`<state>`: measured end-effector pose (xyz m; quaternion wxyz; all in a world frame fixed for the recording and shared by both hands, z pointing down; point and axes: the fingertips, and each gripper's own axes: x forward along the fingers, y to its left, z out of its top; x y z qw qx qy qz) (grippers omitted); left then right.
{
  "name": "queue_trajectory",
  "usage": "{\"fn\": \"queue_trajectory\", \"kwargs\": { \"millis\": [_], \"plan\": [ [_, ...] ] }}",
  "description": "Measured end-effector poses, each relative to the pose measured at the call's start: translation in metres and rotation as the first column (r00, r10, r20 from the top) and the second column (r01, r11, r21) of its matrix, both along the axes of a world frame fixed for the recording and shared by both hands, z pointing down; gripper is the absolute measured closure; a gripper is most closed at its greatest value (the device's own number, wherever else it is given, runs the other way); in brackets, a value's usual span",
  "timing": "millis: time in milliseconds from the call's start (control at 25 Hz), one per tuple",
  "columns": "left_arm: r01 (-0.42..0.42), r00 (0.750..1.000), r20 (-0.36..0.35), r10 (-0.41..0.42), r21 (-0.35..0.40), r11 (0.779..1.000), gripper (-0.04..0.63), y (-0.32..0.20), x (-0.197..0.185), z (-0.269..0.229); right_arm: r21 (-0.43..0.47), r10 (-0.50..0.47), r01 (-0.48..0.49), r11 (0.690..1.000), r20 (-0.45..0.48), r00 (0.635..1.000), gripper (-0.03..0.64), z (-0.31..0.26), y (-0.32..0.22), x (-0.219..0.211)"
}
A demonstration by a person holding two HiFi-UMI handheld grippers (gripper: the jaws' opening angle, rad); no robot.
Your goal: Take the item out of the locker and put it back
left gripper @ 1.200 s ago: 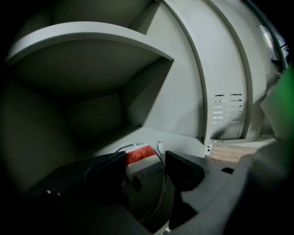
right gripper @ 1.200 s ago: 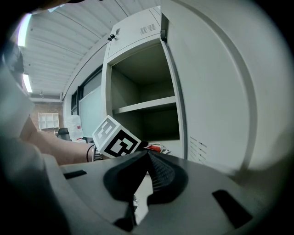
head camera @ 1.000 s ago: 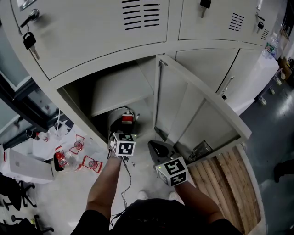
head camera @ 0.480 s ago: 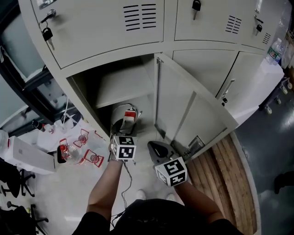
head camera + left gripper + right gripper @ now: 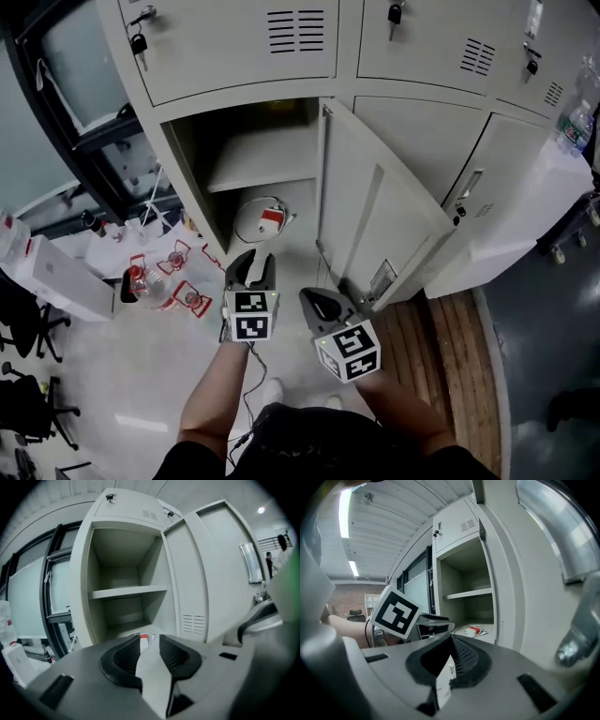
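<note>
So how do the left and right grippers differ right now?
The left gripper has its jaws apart and closing, nothing between them; the right gripper has its jaws together at the tips. The left gripper points into the open locker at the white item on its floor; the right gripper sits beside the open door. Both are empty, outside the locker.

The left gripper (image 5: 251,266) has drawn back out of the locker (image 5: 187,159), its jaws closing on nothing. The round white item (image 5: 262,218) now lies ahead of its fingers, apart from them.
</note>
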<state>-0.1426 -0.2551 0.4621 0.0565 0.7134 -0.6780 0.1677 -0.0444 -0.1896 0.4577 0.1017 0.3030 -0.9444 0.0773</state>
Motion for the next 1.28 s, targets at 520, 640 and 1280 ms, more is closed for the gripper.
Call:
{"fn": "queue_trajectory", "kwargs": {
  "millis": [520, 640, 1280],
  "plan": [
    [0.072, 0.992, -0.108, -0.067, 0.037, 0.997, 0.591, 0.124, 0.023, -0.001, -0.013, -0.160, 0.161, 0.987, 0.012, 0.987, 0.617, 0.014, 0.048, 0.003],
    [0.063, 0.993, -0.104, -0.058, 0.037, 0.997, 0.591, 0.143, 0.020, -0.001, -0.017, -0.153, 0.153, 0.988, 0.020, 0.988, 0.617, 0.013, 0.051, -0.004],
    [-0.144, 0.974, -0.167, 0.153, 0.064, 0.988, 0.591, 0.196, -0.015, -0.012, -0.009, 0.077, -0.077, 0.997, 0.006, 0.997, 0.617, -0.002, 0.093, -0.039]
  ]
}}
